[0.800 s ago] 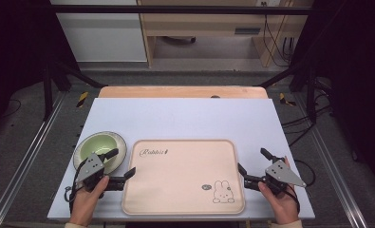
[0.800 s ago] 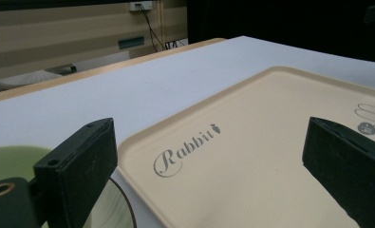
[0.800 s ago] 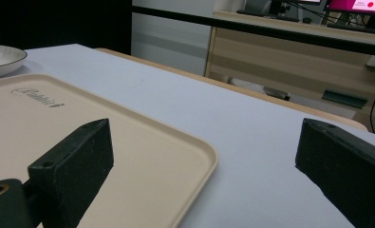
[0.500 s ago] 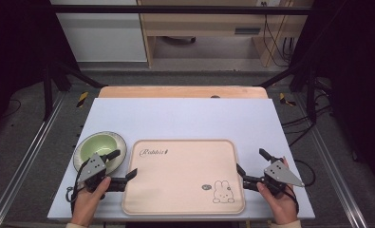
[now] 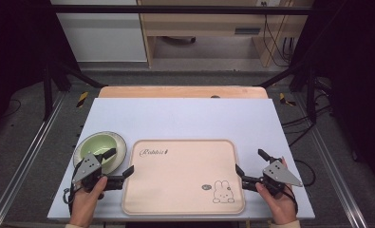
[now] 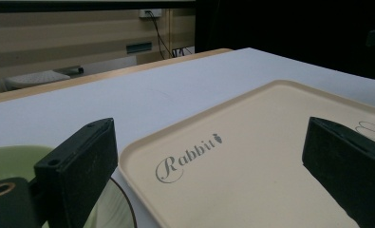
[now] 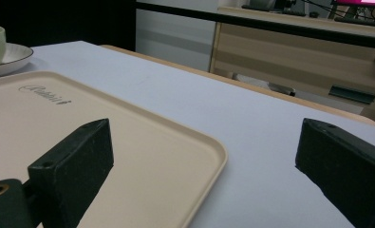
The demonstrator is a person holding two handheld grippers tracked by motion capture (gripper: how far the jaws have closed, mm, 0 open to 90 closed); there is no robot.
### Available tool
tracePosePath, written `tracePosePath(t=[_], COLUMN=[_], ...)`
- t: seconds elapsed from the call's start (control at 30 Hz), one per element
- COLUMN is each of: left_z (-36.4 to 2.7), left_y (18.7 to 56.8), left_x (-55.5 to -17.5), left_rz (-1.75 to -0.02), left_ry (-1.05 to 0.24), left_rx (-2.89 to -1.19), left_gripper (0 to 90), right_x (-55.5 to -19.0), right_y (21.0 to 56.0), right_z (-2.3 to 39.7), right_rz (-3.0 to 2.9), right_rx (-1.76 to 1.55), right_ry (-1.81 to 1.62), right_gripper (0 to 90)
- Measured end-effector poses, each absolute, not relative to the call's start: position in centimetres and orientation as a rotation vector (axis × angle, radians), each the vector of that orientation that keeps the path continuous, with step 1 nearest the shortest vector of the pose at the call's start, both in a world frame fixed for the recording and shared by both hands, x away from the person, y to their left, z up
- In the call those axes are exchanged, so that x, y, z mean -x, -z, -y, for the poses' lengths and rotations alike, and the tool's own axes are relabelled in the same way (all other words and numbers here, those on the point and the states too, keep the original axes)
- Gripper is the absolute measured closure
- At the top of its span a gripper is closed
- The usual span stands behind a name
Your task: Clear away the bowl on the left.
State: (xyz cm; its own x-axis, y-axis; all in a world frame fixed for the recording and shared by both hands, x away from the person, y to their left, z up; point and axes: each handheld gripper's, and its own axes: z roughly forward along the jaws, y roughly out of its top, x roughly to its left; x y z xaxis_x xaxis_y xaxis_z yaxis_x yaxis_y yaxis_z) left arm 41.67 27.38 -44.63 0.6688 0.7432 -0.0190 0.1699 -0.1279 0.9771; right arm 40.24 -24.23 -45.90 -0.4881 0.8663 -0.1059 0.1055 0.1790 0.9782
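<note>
With my left gripper and right gripper both spread wide beside the near-centre tray, I judge a level, simultaneous pinch on its side rims works best.

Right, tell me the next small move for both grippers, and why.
Probably ease both inward until each straddles the tray's rim, then close. The left gripper and right gripper sit open at opposite side edges of the tray, holding nothing. The green bowl on its plate stays clear of that path.
</note>
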Motion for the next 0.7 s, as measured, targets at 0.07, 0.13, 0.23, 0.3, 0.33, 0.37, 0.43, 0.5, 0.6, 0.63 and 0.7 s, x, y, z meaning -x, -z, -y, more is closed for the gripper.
tracePosePath(t=[0.07,0.13,0.23,0.3,0.33,0.37,0.43,0.5,0.6,0.63,0.7], left_z=[-27.6,-27.7,-28.1,-28.3,-28.4,-28.5,-28.8,-29.0,-29.5,-29.6,-29.9], left_y=[44.4,44.3,44.0,43.8,43.6,43.6,43.4,43.2,42.5,42.3,41.7], left_x=[-41.6,-41.6,-41.5,-41.4,-41.4,-41.4,-41.6,-41.7,-42.1,-42.2,-42.5], left_rz=[-0.762,-0.764,-0.771,-0.775,-0.773,-0.772,-0.780,-0.788,-0.812,-0.817,-0.836], left_ry=[-0.590,-0.595,-0.604,-0.615,-0.626,-0.630,-0.647,-0.659,-0.677,-0.680,-0.694], left_rx=[-1.649,-1.649,-1.645,-1.642,-1.654,-1.659,-1.669,-1.674,-1.678,-1.684,-1.712], left_gripper=[4.4,4.4,4.4,4.4,4.4,4.5,4.4,4.5,4.5,4.6,4.7], right_x=[-40.2,-40.2,-40.2,-40.2,-40.2,-40.2,-40.2,-40.2,-40.2,-40.1,-40.1], right_y=[45.9,45.9,45.8,45.8,45.8,45.8,45.7,45.7,45.7,45.7,45.7], right_z=[24.2,24.2,24.3,24.2,24.2,24.2,24.2,24.2,24.2,24.2,24.3], right_rz=[-1.751,-1.751,-1.754,-1.753,-1.752,-1.753,-1.755,-1.755,-1.758,-1.757,-1.753], right_rx=[-0.920,-0.926,-0.926,-0.921,-0.919,-0.916,-0.914,-0.909,-0.911,-0.913,-0.911], right_ry=[-1.373,-1.373,-1.370,-1.369,-1.370,-1.368,-1.368,-1.367,-1.366,-1.367,-1.368], right_gripper=[5.3,5.3,5.3,5.3,5.3,5.3,5.3,5.3,5.3,5.3,5.3])
